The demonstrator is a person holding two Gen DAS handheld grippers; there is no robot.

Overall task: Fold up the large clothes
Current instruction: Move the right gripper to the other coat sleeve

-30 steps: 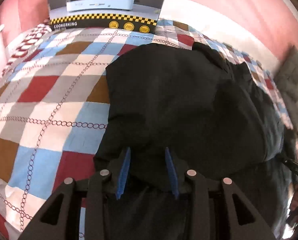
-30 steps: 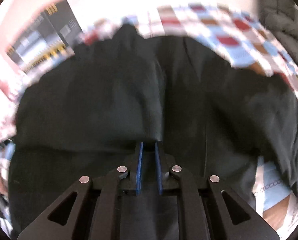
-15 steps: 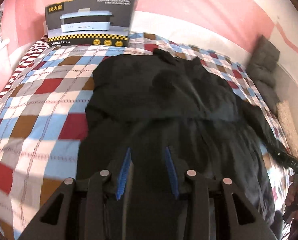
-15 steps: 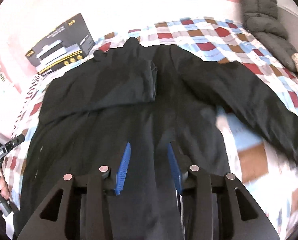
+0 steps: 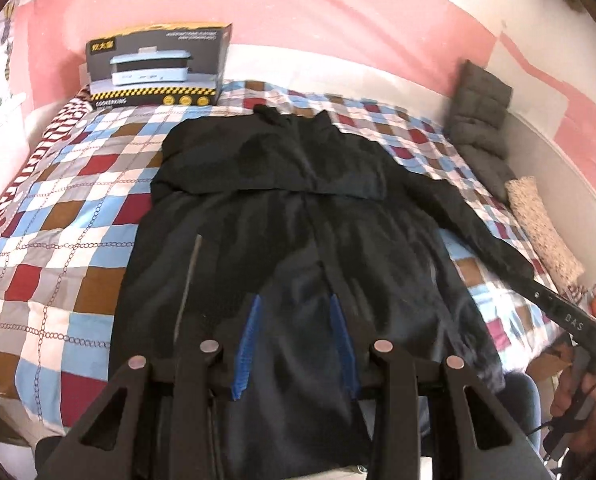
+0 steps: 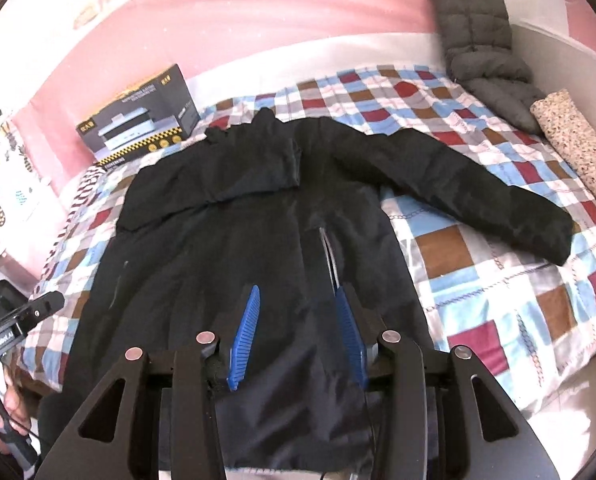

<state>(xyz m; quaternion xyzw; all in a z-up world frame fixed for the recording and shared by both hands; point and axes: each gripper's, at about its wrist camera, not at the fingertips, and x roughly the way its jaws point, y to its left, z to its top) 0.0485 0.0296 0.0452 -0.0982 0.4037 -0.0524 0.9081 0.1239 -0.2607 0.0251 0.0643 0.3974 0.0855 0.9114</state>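
A large black jacket (image 5: 289,216) lies flat on a checked bedspread (image 5: 69,216), collar at the far end. Its left sleeve is folded across the chest (image 6: 225,172). Its right sleeve (image 6: 478,192) stretches out to the right over the bedspread (image 6: 498,280). My left gripper (image 5: 293,304) is open and empty, held above the jacket's hem. My right gripper (image 6: 295,300) is open and empty, also above the hem. Each gripper shows at the edge of the other's view, the right gripper (image 5: 570,320) and the left gripper (image 6: 13,328).
A black appliance box (image 5: 157,68) stands at the head of the bed against the pink wall. A grey quilted cushion (image 6: 482,44) and a speckled rolled cloth (image 6: 578,148) lie along the right side. The bed's near edge is under the jacket hem.
Both grippers have pulled back from the jacket's chest toward the hem. The right gripper, shut on the folded sleeve a second ago, has let go and opened. The sleeve stays folded across the chest.
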